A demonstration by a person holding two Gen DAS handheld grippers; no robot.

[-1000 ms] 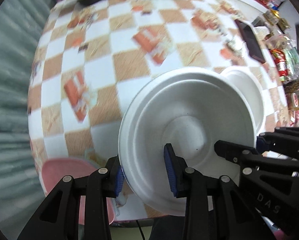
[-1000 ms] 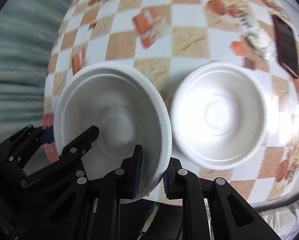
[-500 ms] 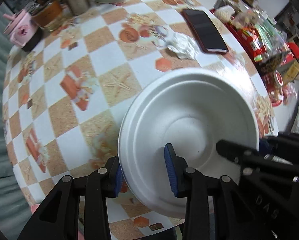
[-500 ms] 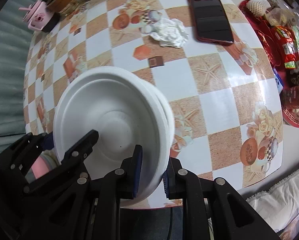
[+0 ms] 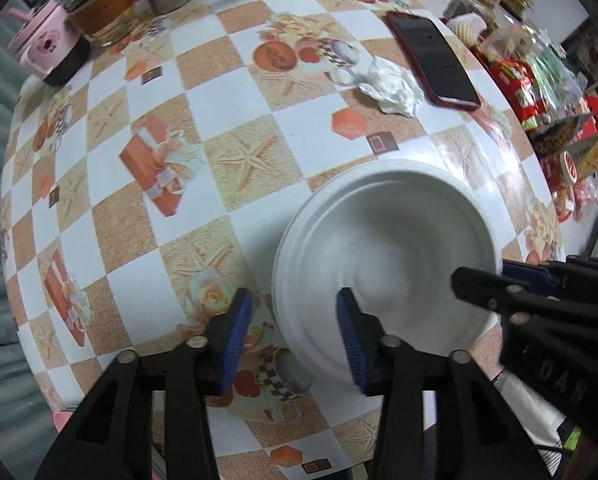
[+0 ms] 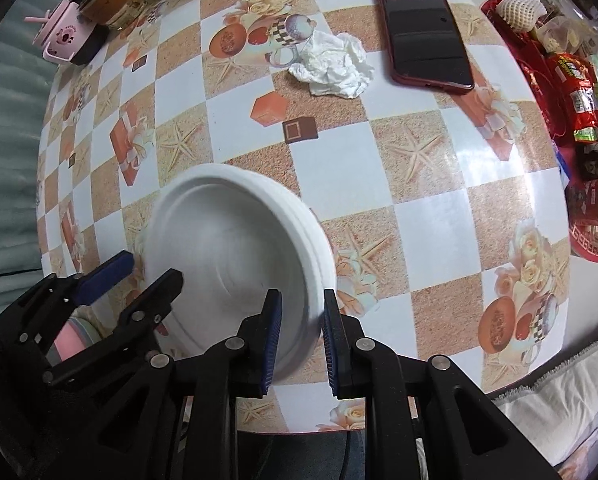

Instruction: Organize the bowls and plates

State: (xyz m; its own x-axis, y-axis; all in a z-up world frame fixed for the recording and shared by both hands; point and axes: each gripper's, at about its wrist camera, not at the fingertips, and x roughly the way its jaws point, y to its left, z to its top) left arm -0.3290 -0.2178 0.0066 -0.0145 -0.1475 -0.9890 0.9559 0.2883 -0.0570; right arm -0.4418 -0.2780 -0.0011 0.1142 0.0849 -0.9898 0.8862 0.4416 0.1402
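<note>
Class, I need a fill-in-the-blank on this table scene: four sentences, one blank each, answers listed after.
1. The white bowl rests nested in a ____ of bowls.
2. The right hand-held gripper is clamped on the bowl's ____.
3. The crumpled tissue lies beside a dark ____.
4. The left hand-held gripper has one finger ____ the bowl and one outside.

Answers: stack; rim; phone; inside

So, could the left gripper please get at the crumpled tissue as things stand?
Probably yes: the left gripper is opening off the bowls' rim, and bare tablecloth leads to the tissue. Only the bowls and the phone lie near that path.
</note>
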